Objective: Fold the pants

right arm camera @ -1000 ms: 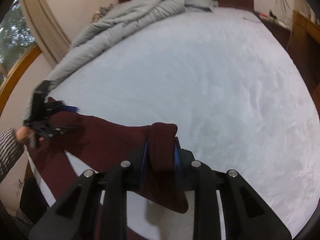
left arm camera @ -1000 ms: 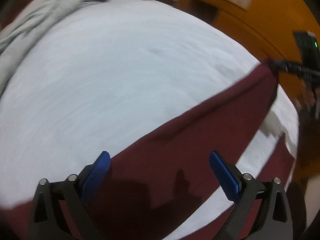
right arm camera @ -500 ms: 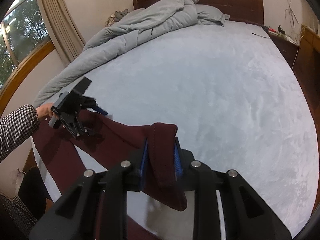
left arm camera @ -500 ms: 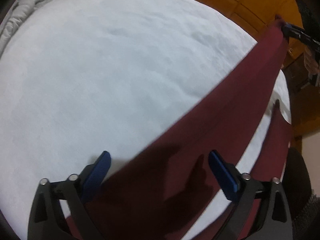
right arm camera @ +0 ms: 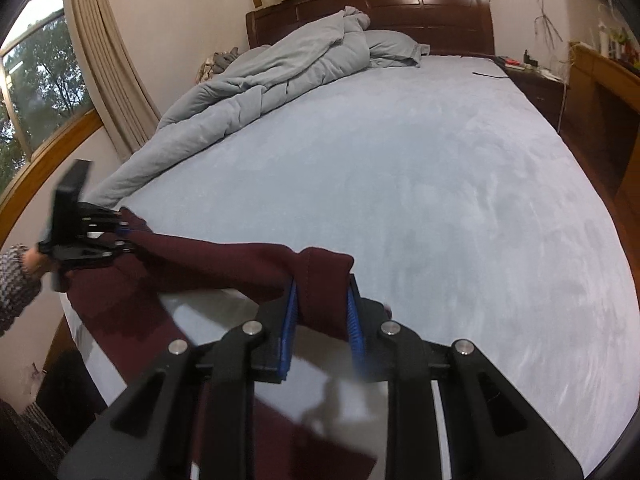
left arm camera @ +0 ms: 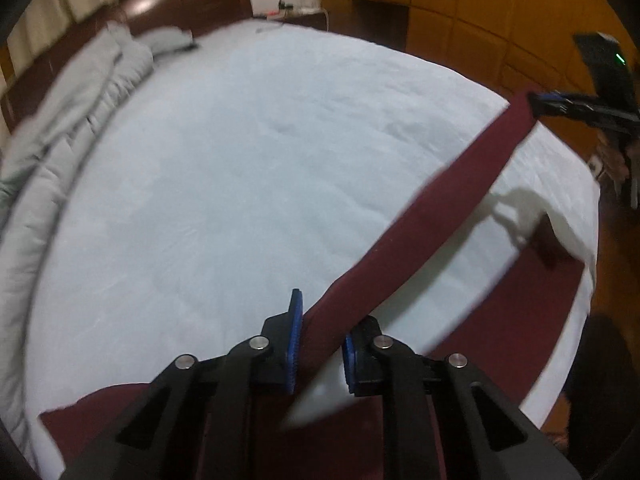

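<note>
Dark maroon pants (left arm camera: 432, 220) stretch as a taut band above the pale blue bed (left arm camera: 240, 160). My left gripper (left arm camera: 318, 344) is shut on one end of the band. My right gripper (right arm camera: 322, 312) is shut on the other end, where the cloth (right arm camera: 320, 280) bunches between the blue pads. In the left wrist view the right gripper (left arm camera: 560, 106) shows at the far right, holding the band's end. In the right wrist view the left gripper (right arm camera: 100, 236) shows at the left edge. The other leg (left arm camera: 520, 292) lies on the bed near its front edge.
A rumpled grey duvet (right arm camera: 260, 80) and a pillow (right arm camera: 392, 48) lie along the bed's left side and head. A dark wooden headboard (right arm camera: 420, 4) is at the back. Wooden cabinets (left arm camera: 460, 20) and a nightstand (right arm camera: 532, 80) stand to the right.
My left gripper has shut on the pants; it was open over the cloth before. Both grippers have lifted, so the leg hangs taut between them above the bed.
</note>
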### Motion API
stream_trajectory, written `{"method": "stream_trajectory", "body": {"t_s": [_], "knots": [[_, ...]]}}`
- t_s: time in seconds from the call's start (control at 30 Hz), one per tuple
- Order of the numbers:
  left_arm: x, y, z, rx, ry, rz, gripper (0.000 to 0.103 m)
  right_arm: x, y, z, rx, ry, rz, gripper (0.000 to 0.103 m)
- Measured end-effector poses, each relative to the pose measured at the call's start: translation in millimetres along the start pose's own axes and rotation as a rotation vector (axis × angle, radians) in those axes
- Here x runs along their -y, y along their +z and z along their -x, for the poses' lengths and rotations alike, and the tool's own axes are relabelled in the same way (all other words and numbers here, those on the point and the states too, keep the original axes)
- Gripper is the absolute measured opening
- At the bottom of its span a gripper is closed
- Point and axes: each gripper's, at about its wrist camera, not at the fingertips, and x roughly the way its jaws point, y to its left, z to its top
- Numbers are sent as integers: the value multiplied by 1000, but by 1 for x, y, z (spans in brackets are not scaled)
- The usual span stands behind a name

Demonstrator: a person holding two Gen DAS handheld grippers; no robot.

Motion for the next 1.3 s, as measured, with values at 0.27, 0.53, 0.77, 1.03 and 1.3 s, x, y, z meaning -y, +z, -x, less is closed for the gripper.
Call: {"method": "stream_trajectory", "body": {"t_s": [0.27,0.53,0.77,1.03,1.3], "knots": [[120,-85,-23,-82,120,-150,17,-10,-122,-7,-147,-28,-88,22],[113,-131,-47,-74,170,-62,19,-28,-171,-13,-235,-78,-162,44],[119,-136,-46,-58,218,-57,20,-27,-197,23,-187,125,-520,53],[107,-130,-42,-78,163,18,21,-47,-213,-21,-146,338,-820,61],[97,-128,-41,-74,129,69,21,-9,-212,-56,-108,299,-1020,40]]}}
